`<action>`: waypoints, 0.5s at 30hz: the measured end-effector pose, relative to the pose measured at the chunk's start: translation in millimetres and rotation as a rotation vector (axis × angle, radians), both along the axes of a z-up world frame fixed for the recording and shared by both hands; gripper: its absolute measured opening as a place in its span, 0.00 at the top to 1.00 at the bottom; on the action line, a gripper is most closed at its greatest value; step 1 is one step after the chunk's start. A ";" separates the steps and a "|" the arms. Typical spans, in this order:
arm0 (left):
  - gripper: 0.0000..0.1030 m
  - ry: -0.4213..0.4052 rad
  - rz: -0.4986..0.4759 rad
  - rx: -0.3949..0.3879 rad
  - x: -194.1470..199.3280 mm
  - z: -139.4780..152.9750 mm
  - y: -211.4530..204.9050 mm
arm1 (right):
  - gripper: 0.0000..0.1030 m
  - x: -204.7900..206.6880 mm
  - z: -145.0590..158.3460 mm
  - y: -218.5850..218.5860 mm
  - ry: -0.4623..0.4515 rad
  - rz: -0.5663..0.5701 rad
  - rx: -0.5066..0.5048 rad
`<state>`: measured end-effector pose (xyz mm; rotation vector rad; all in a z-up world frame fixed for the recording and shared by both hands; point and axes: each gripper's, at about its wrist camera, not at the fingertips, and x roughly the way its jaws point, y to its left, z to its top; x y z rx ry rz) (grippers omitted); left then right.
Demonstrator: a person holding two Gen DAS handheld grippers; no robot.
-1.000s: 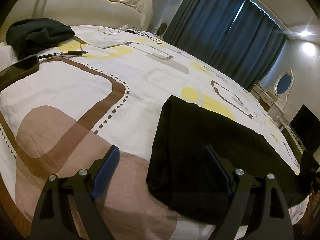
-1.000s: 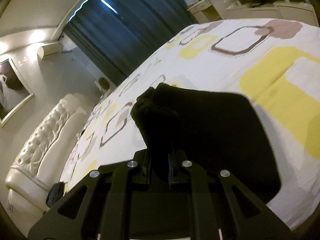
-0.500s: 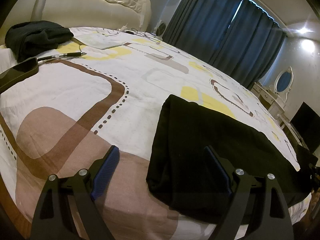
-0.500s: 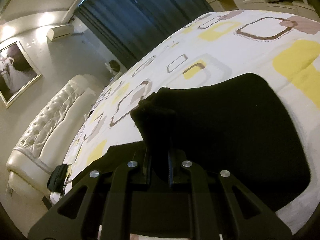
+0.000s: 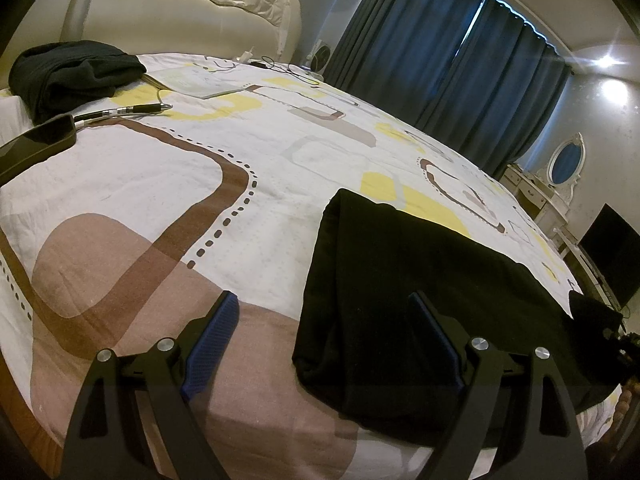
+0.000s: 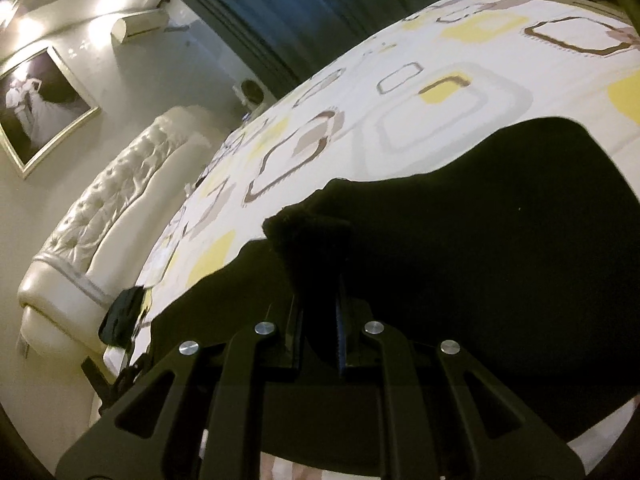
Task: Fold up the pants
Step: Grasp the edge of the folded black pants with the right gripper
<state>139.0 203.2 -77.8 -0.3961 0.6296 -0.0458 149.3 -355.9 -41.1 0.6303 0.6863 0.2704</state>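
Bed (image 5: pixel 168 184): covered with a white sheet printed in brown, yellow and grey shapes; cream tufted headboard (image 5: pixel 192 8) at its far end.

Pants (image 5: pixel 420 292): black, lying flat on the bed along the edge opposite the headboard, one end hanging slightly over that edge. In the right wrist view the pants (image 6: pixel 500 240) spread wide across the sheet, with one bunched corner raised off the bed.

Dark garment (image 5: pixel 72 72): heaped on the bed close to the headboard, well apart from the pants.

Left tool (image 5: pixel 324 340): fingers spread wide, holding nothing. Blue pad (image 5: pixel 212 344) over bare sheet beside the pants; the other finger over the black fabric. Contact with the fabric cannot be determined.

Right tool (image 6: pixel 320 300): fingers pressed together, pinching the raised corner of the pants.

Phone (image 5: pixel 36 148): dark, flat on the bed between the garment and the near edge.

Pen (image 5: pixel 128 111): lying just beside the phone, on the headboard side.
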 end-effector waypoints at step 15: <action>0.17 0.000 -0.001 0.000 0.1 -0.3 -1.6 | 0.89 4.6 -11.1 36.6 0.032 0.089 -0.022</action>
